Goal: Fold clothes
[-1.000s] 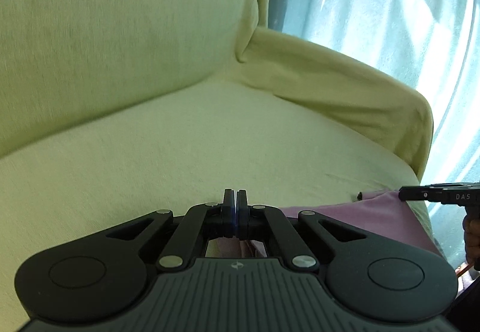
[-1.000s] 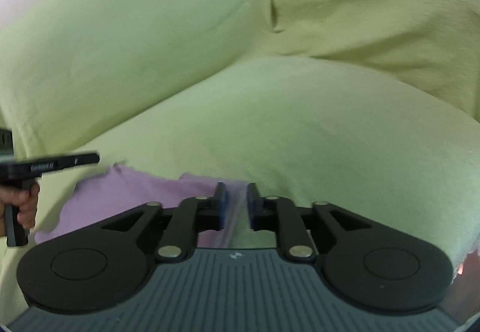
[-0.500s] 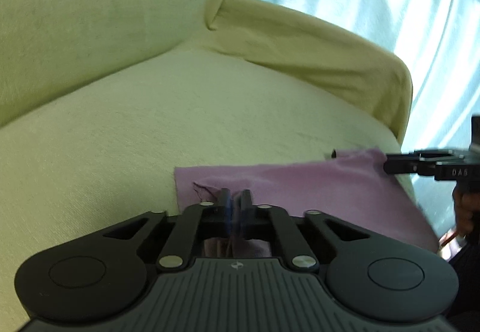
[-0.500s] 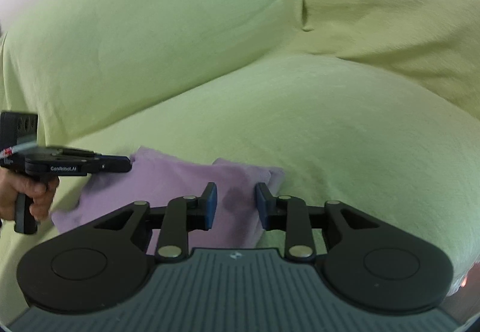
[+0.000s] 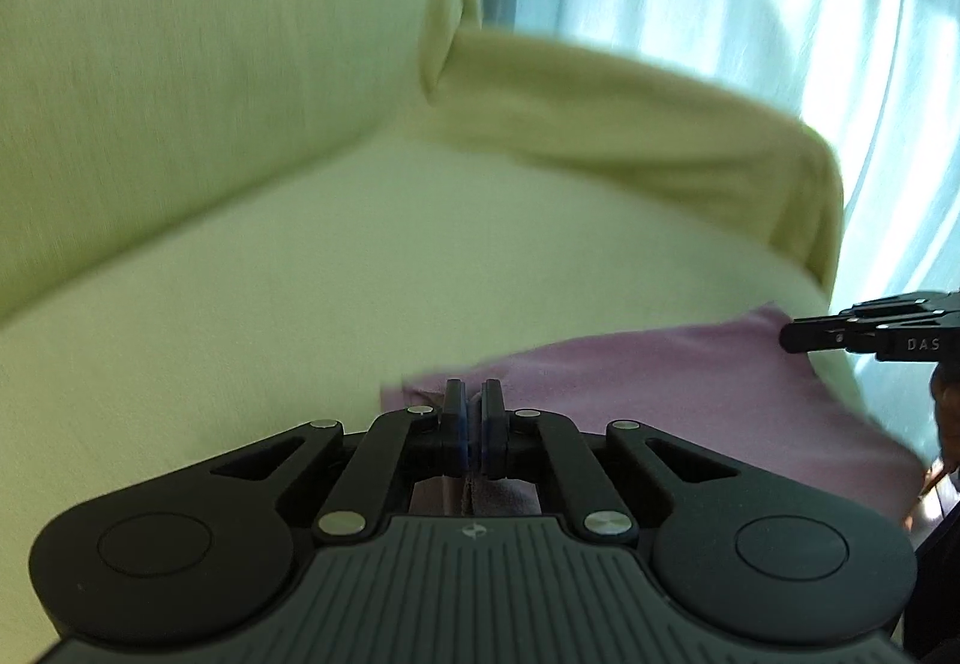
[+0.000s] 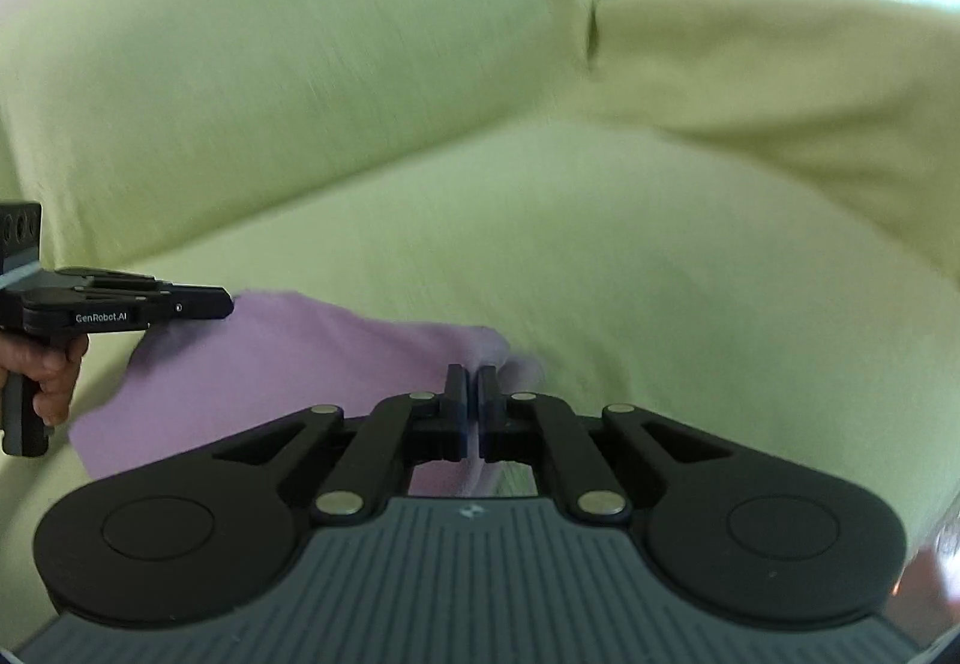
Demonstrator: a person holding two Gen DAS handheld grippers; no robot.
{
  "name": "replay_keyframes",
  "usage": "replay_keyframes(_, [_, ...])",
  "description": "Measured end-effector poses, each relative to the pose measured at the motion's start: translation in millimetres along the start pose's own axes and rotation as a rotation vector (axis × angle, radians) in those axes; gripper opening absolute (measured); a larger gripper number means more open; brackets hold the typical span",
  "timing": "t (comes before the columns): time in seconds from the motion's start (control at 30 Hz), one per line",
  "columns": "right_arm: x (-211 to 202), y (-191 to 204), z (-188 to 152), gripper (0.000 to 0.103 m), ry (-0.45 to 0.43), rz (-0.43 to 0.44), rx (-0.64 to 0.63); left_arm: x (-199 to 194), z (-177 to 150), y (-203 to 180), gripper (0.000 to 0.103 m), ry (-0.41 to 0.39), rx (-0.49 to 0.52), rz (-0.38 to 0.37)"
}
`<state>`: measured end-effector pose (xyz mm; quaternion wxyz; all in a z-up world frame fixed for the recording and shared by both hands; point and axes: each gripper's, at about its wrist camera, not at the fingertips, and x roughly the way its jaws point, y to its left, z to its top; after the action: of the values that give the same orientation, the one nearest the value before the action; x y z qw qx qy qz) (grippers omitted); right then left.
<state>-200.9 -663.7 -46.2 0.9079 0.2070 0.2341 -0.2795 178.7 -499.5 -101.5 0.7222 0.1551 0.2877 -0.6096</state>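
Your left hand-held gripper (image 5: pixel 474 427) and right hand-held gripper (image 6: pixel 472 412) each pinch a corner of the purple cloth (image 6: pixel 288 370), which lies spread over the sofa seat (image 6: pixel 660 268). Uneven pulling could slip a thin corner from either grip and skew the fold.

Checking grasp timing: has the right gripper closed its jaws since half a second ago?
Yes. The right gripper went from open to shut on the purple cloth lying on the sofa seat.
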Motion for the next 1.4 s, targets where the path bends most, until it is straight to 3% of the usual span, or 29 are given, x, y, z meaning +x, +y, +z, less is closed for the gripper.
replay_keyframes(0.07, [0.7, -5.3, 1.0, 0.004, -0.002, -0.025, 0.011, 1.4, -0.3, 2.4, 0.015, -0.004, -0.021, 0.005])
replay_keyframes(0.13, [0.6, -11.5, 0.6, 0.016, -0.004, -0.052, 0.042, 0.7, -0.2, 4.1, 0.025, -0.003, -0.026, 0.023])
replay_keyframes(0.2, [-4.5, -14.9, 0.2, 0.020, -0.029, -0.067, 0.069, -1.6, 1.0, 5.1, 0.030, -0.002, -0.016, 0.054])
replay_keyframes(0.37, [-19.7, -7.3, 2.1, 0.020, -0.127, -0.049, 0.037, -22.5, 4.1, 10.2, 0.025, -0.018, -0.007, 0.156])
replay_keyframes(0.5, [-12.8, 8.8, 4.3, 0.020, -0.129, 0.027, -0.036, -31.4, 6.0, -14.2, 0.024, -0.024, 0.060, 0.073])
replay_keyframes(0.63, [7.1, 23.0, 5.5, 0.020, -0.041, 0.123, -0.105, -13.5, 8.3, -40.3, 0.024, 0.006, 0.132, -0.017])
replay_keyframes(0.77, [19.4, 23.3, 4.2, 0.007, 0.009, 0.076, -0.187, 10.9, 6.0, -40.2, 0.023, 0.054, 0.204, 0.014])
replay_keyframes(0.93, [16.4, 7.7, 6.5, 0.001, -0.004, 0.034, -0.108, -7.1, 9.6, -2.3, 0.021, 0.049, 0.089, 0.163])
replay_keyframes(1.0, [14.5, 1.0, 7.6, 0.004, -0.012, 0.020, -0.065, -21.4, 8.0, 11.5, 0.020, 0.037, -0.006, 0.147])
replay_keyframes(1.1, [14.5, 4.6, 6.8, 0.013, -0.016, 0.016, -0.080, -32.3, 6.3, 16.9, 0.022, 0.034, -0.107, 0.052])
replay_keyframes(1.17, [17.2, 7.9, 5.4, 0.018, -0.011, 0.021, -0.099, -27.2, 7.6, 13.3, 0.023, 0.044, -0.137, -0.003])
replay_keyframes(1.27, [18.2, 11.8, 2.4, 0.021, -0.004, 0.019, -0.119, -8.0, 10.7, 7.2, 0.023, 0.094, -0.137, -0.030])
replay_keyframes(1.33, [16.4, 11.8, 1.0, 0.021, -0.003, 0.018, -0.119, 5.8, 12.9, 1.6, 0.018, 0.138, -0.112, -0.042])
replay_keyframes(1.4, [15.9, 11.0, 1.0, 0.020, -0.001, 0.018, -0.118, 4.7, 15.2, -3.1, 0.001, 0.142, -0.058, -0.019])
